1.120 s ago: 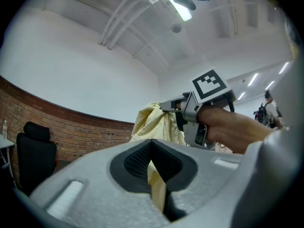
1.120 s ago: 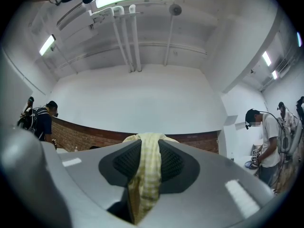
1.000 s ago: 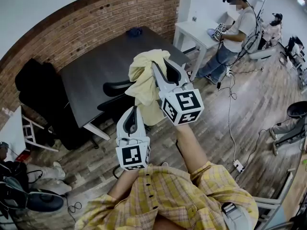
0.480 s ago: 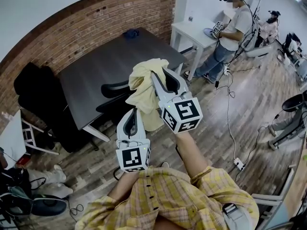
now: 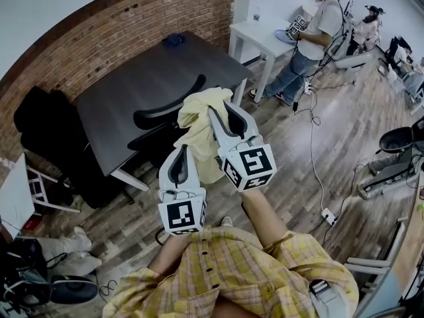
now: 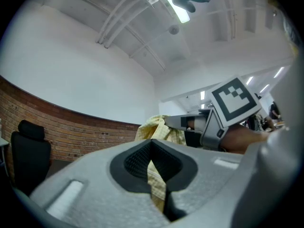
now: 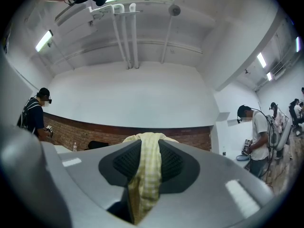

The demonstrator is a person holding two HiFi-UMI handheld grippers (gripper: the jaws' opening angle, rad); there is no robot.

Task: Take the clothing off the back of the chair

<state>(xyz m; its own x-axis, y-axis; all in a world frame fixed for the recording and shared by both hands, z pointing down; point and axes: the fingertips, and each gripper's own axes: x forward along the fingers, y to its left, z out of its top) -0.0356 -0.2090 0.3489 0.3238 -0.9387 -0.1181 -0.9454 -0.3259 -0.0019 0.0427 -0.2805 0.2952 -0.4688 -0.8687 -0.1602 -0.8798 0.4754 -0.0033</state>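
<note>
Head view: the yellow shirt (image 5: 199, 128) is bunched up in the air just on the near side of the chair (image 5: 169, 101). The chair's curved black back now shows bare, whereas a second ago the cloth hid part of it. The left gripper (image 5: 181, 154) and right gripper (image 5: 222, 111) are both clamped on folds of it, so I'd say it's basically off and just needs carrying away.
</note>
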